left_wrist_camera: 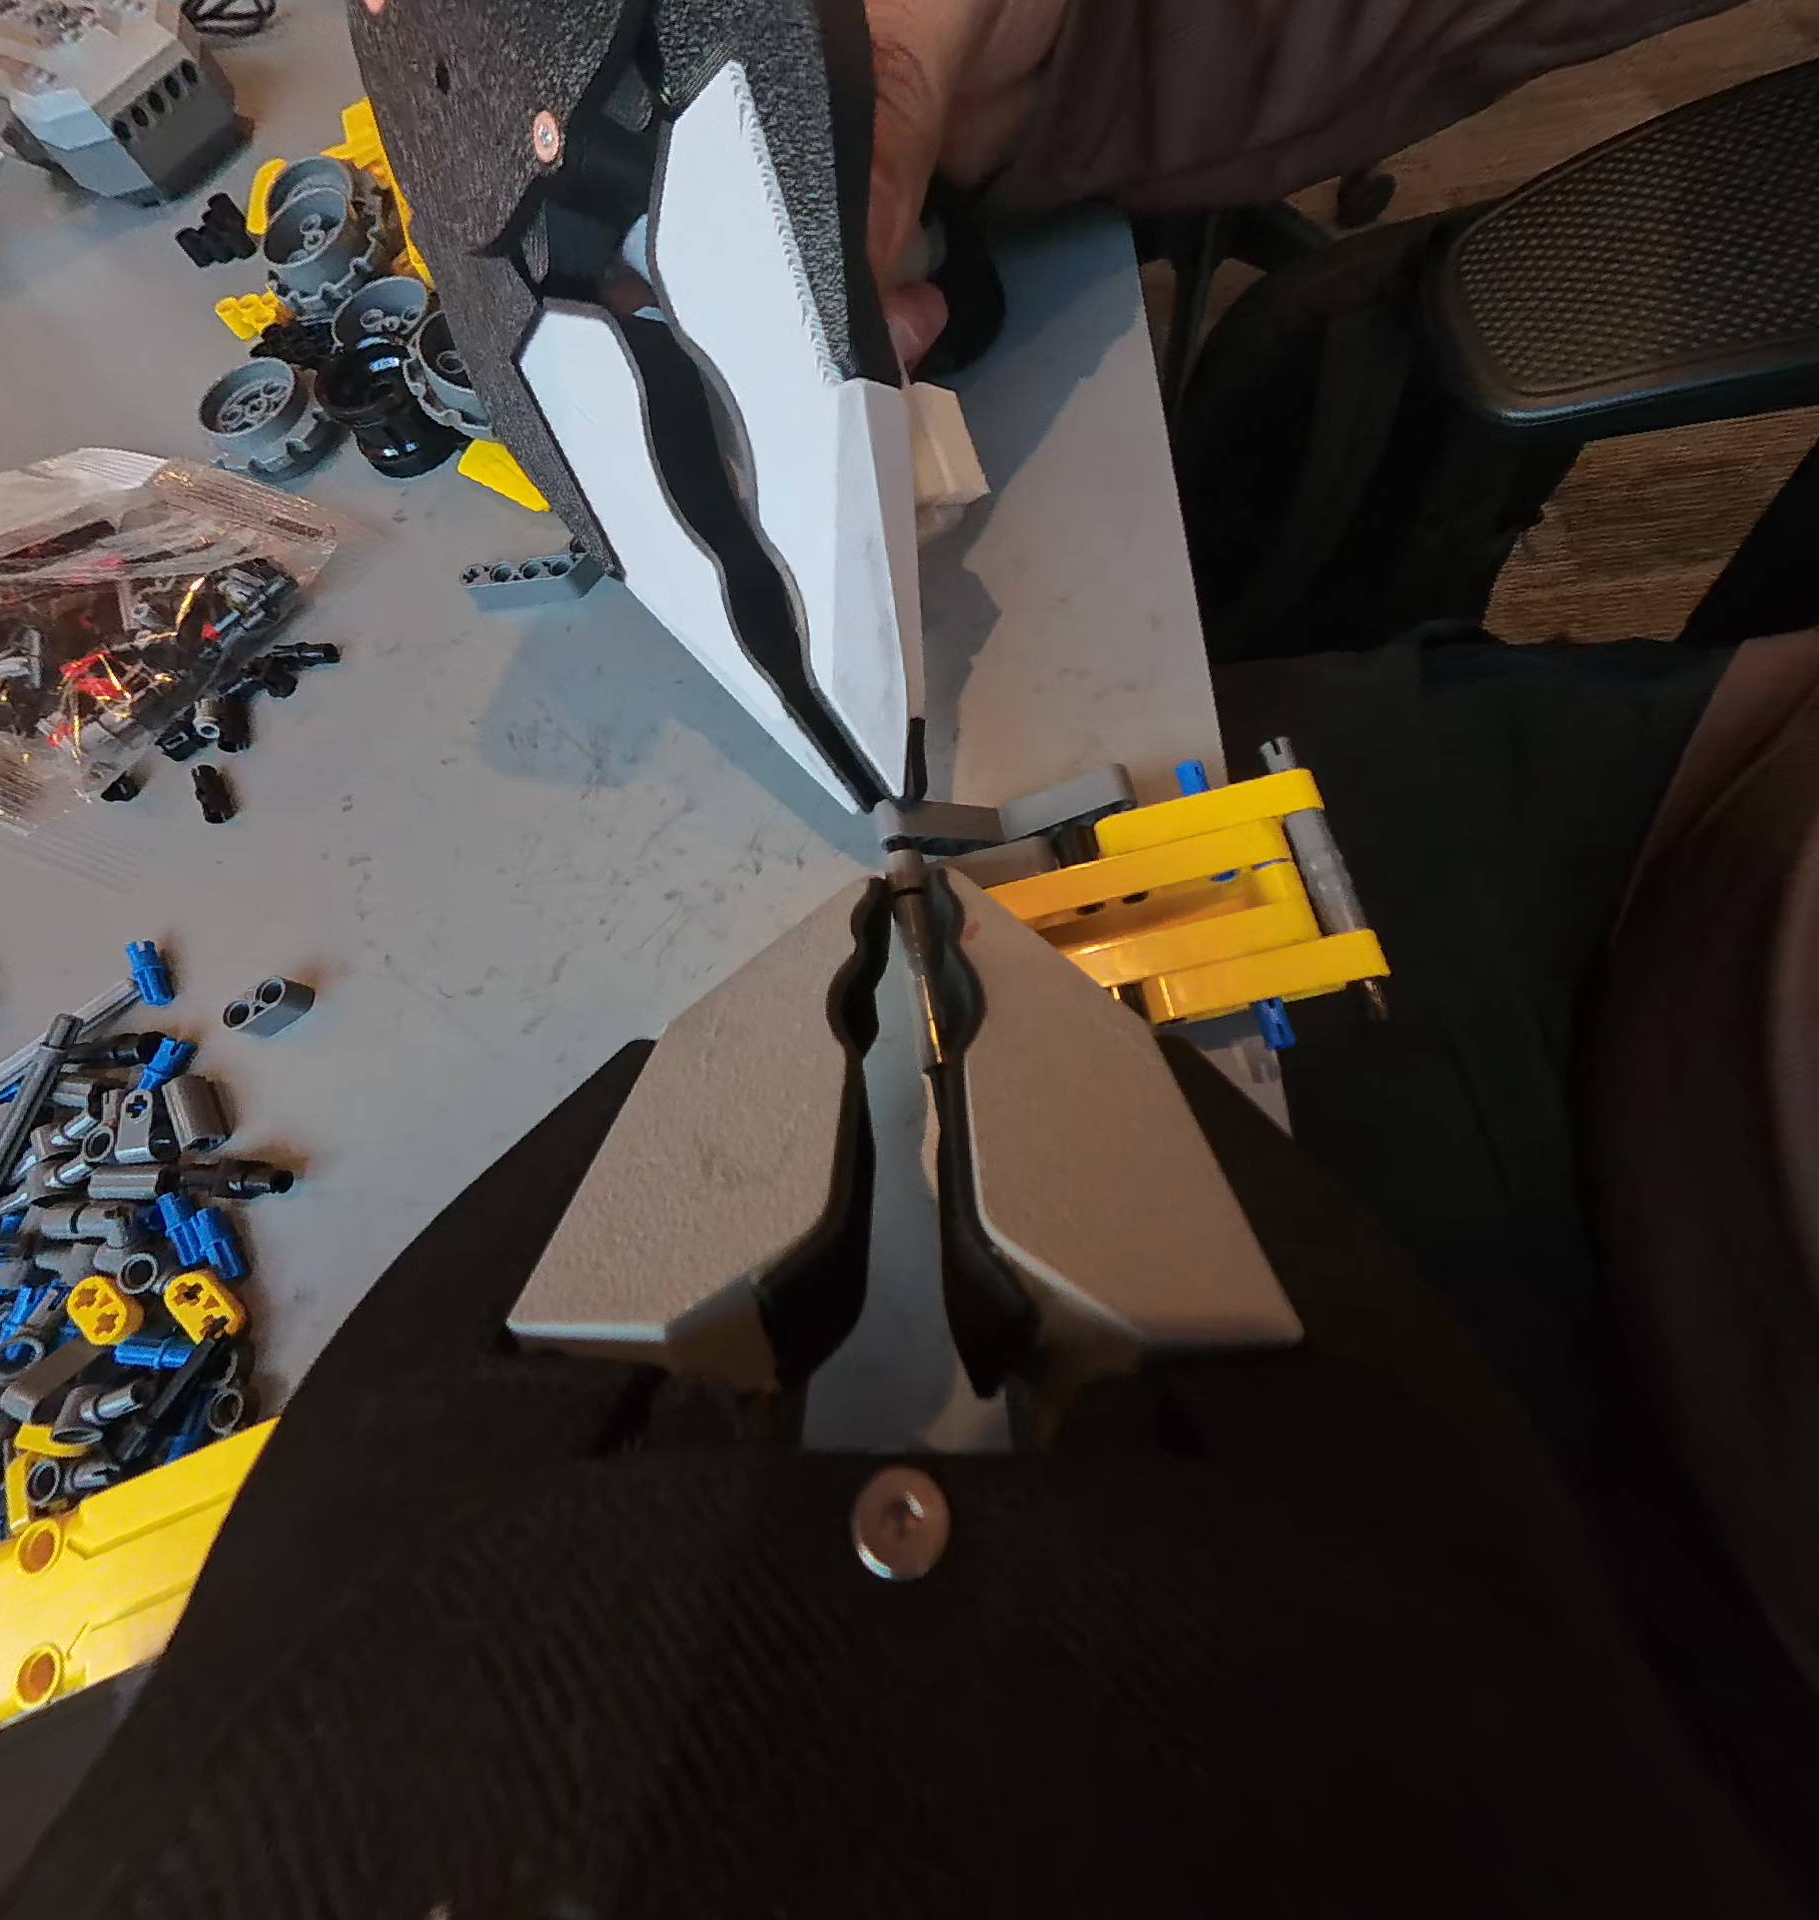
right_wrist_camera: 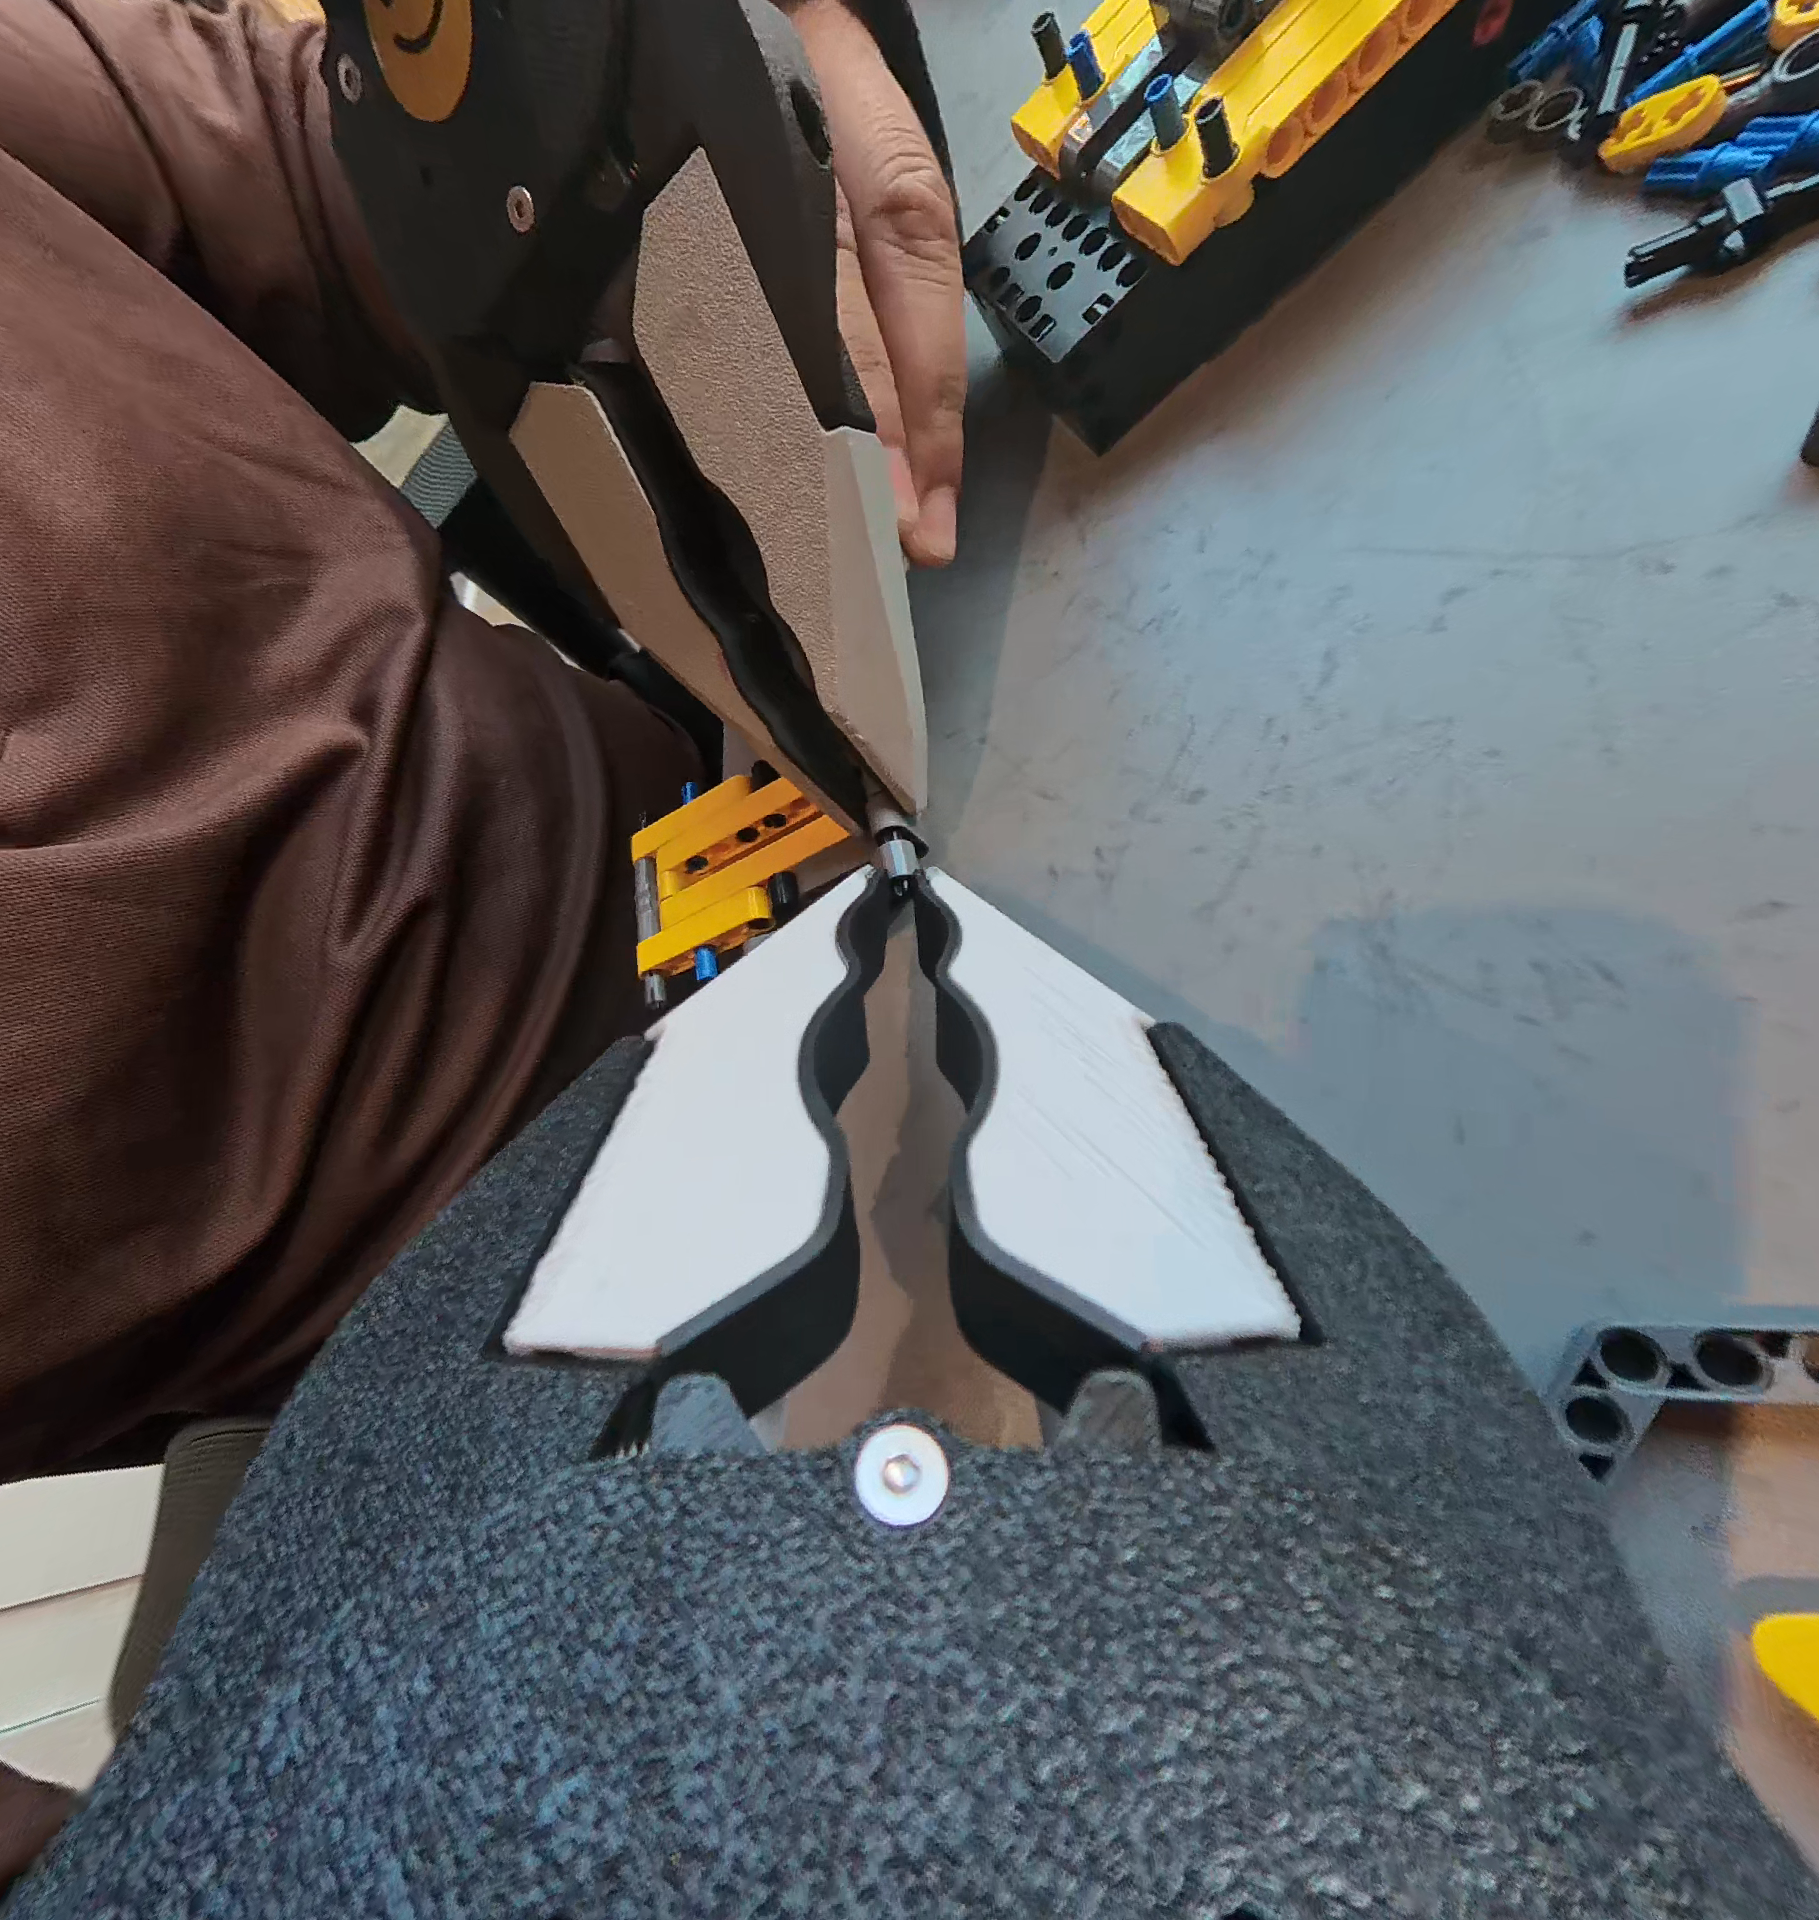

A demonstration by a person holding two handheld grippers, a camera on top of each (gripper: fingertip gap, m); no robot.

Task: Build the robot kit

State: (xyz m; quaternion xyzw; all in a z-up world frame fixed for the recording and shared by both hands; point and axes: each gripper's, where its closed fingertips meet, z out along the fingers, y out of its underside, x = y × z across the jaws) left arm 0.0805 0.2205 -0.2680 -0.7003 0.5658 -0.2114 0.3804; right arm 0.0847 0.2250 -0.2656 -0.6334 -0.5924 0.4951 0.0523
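My left gripper (left_wrist_camera: 907, 883), with grey fingers, is shut on a thin grey axle (left_wrist_camera: 924, 987) that runs up between its pads. My right gripper (right_wrist_camera: 897, 881), with white fingers, comes in tip to tip against it and is shut on a small grey-and-black bush (right_wrist_camera: 897, 858) at the axle's end. A yellow beam assembly (left_wrist_camera: 1206, 904) with blue pins hangs on that end through a thin grey beam (left_wrist_camera: 952, 821), over the edge of the grey table (left_wrist_camera: 572, 935). The assembly also shows in the right wrist view (right_wrist_camera: 723, 868). The left gripper (right_wrist_camera: 889, 810) and the right gripper (left_wrist_camera: 884, 802) each show in the other's view.
A pile of grey, blue and black pieces (left_wrist_camera: 105, 1226), a plastic bag of parts (left_wrist_camera: 105, 623), grey wheel hubs (left_wrist_camera: 313, 260) and a yellow panel (left_wrist_camera: 84, 1590) lie to the left. A larger yellow-and-black build (right_wrist_camera: 1196, 135) and a grey angled beam (right_wrist_camera: 1715, 1371) lie nearby. A chair (left_wrist_camera: 1663, 239) stands beyond the table edge. Only a small space, under 4 cm, lies between the two pairs of fingers.
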